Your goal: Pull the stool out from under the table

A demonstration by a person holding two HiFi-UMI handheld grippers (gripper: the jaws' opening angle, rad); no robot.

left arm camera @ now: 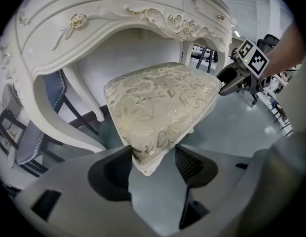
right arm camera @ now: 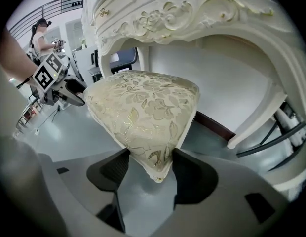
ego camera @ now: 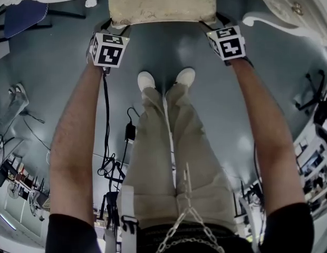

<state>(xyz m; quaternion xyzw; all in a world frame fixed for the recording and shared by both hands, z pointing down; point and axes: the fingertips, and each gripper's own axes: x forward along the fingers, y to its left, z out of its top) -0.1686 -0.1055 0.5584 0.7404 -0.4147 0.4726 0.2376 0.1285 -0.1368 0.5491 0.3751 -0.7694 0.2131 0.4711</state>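
Together, the left gripper [left arm camera: 153, 157] and right gripper [right arm camera: 149, 157] each clamped a near cushion corner of the stool [ego camera: 162, 3]. It stood at the opening of the white table [left arm camera: 118, 14].

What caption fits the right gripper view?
The right claw pinches a corner of the floral stool at the ornate white table.

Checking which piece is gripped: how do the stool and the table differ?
The stool has a padded floral-fabric seat; the table is carved, with gilt scrolls. The stool stands lower than the table's arch. The left gripper and right gripper hold the stool's near corners, not the table. Both are cream.
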